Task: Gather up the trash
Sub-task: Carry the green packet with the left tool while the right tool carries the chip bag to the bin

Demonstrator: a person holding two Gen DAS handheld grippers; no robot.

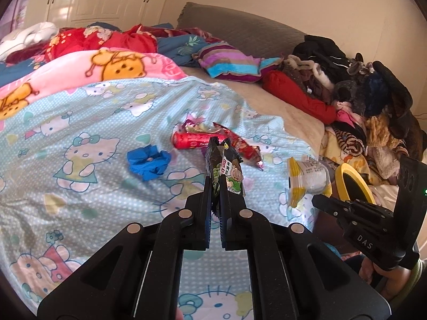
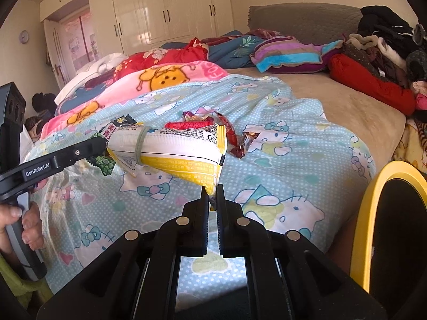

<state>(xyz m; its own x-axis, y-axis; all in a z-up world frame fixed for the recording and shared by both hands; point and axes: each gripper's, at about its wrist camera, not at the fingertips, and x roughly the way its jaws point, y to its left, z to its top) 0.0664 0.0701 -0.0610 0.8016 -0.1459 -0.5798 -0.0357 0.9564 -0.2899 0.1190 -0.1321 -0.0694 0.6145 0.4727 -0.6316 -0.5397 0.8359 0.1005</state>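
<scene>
My left gripper [image 1: 215, 186] is shut on a dark green and black snack wrapper [image 1: 225, 166], held upright above the Hello Kitty quilt [image 1: 106, 138]. My right gripper [image 2: 212, 193] is shut on the corner of a white and yellow snack bag [image 2: 173, 150], lifted above the bed; it also shows in the left wrist view [image 1: 307, 177]. On the quilt lie a red tube wrapper [image 1: 190, 140], a red foil wrapper [image 1: 240, 146], a crumpled foil wrapper [image 1: 193, 125] and a crumpled blue piece [image 1: 148, 161]. A yellow-rimmed black bin [image 2: 392, 226] stands at the right.
A pile of dark clothes [image 1: 360, 85] and a red cushion [image 1: 299, 98] fill the bed's right side. Striped pillow [image 1: 232, 62] and folded blankets [image 1: 112, 66] lie toward the headboard. White wardrobes [image 2: 165, 8] stand behind.
</scene>
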